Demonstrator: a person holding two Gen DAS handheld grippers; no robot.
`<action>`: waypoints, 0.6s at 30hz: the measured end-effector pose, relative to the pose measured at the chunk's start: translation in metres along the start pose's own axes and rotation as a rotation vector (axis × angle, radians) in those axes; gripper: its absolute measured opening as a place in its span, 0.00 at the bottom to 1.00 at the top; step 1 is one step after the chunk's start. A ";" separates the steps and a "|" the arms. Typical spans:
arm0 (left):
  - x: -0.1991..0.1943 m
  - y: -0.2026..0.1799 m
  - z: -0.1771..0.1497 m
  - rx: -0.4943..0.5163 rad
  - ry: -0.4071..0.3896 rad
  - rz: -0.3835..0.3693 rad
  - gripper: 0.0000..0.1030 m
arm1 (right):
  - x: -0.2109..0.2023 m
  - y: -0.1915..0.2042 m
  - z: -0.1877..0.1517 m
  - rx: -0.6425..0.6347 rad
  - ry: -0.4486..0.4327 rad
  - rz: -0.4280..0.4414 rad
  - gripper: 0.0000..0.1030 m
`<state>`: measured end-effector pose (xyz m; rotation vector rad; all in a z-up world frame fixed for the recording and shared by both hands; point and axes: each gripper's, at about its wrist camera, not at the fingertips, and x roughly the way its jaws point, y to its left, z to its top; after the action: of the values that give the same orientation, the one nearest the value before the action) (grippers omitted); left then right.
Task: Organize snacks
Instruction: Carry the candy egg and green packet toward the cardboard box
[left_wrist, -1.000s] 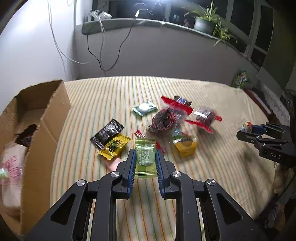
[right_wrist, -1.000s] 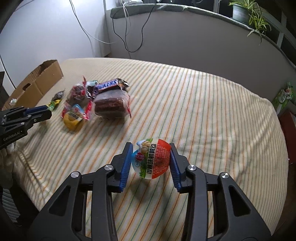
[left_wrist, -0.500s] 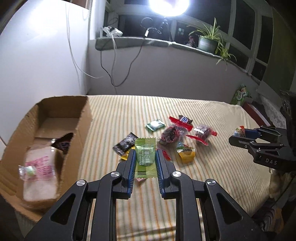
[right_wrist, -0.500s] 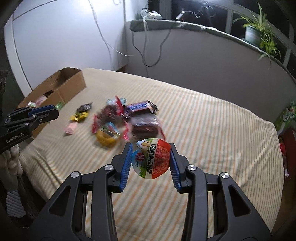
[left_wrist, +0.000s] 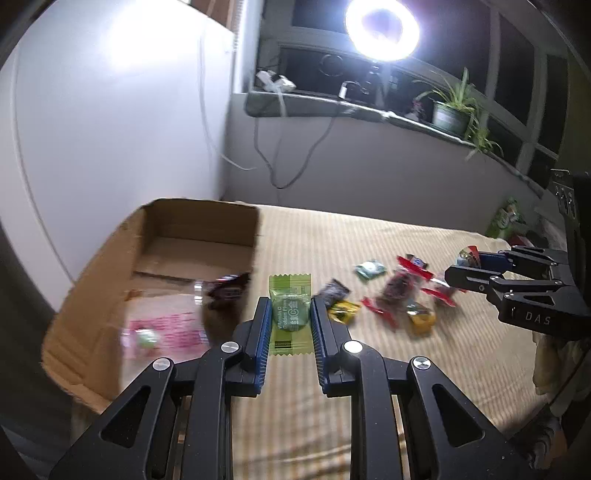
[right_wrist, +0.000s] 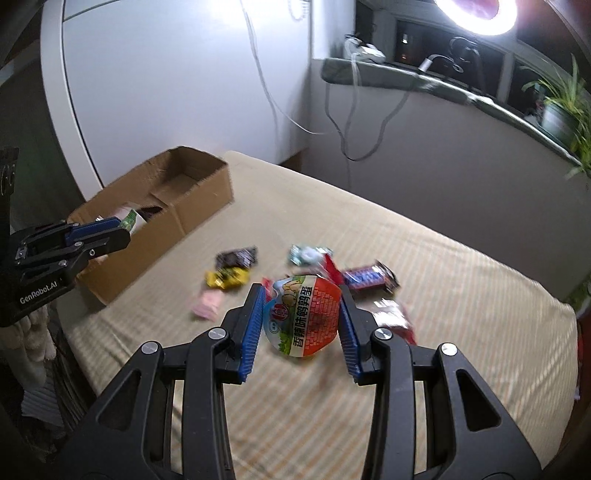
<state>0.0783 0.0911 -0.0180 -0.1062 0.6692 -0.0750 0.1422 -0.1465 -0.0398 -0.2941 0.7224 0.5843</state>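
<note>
My left gripper is shut on a green candy packet and holds it in the air just right of the open cardboard box. The box holds a pink-printed bag and a dark wrapper. My right gripper is shut on a round red-and-green snack cup, held above the bed. Several loose snacks lie in a cluster on the striped bed. In the right wrist view the left gripper hangs over the box's near end.
The striped bedspread covers the whole work area. A white wall stands behind the box. A sill with cables, a ring light and a potted plant runs along the back. The bed's edge drops off at lower left.
Both grippers have risen and swung left toward the box, each keeping its snack. The box now sits closer to the left gripper, and its inside shows more.
</note>
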 end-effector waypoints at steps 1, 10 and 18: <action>-0.001 0.005 0.001 -0.005 -0.003 0.009 0.19 | 0.002 0.004 0.004 -0.008 -0.003 0.006 0.39; -0.002 0.038 0.008 -0.038 -0.024 0.060 0.19 | 0.030 0.045 0.044 -0.070 -0.020 0.073 0.39; 0.003 0.059 0.010 -0.062 -0.024 0.088 0.19 | 0.060 0.081 0.077 -0.120 -0.021 0.134 0.39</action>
<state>0.0892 0.1503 -0.0194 -0.1373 0.6518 0.0315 0.1715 -0.0233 -0.0302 -0.3517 0.6917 0.7588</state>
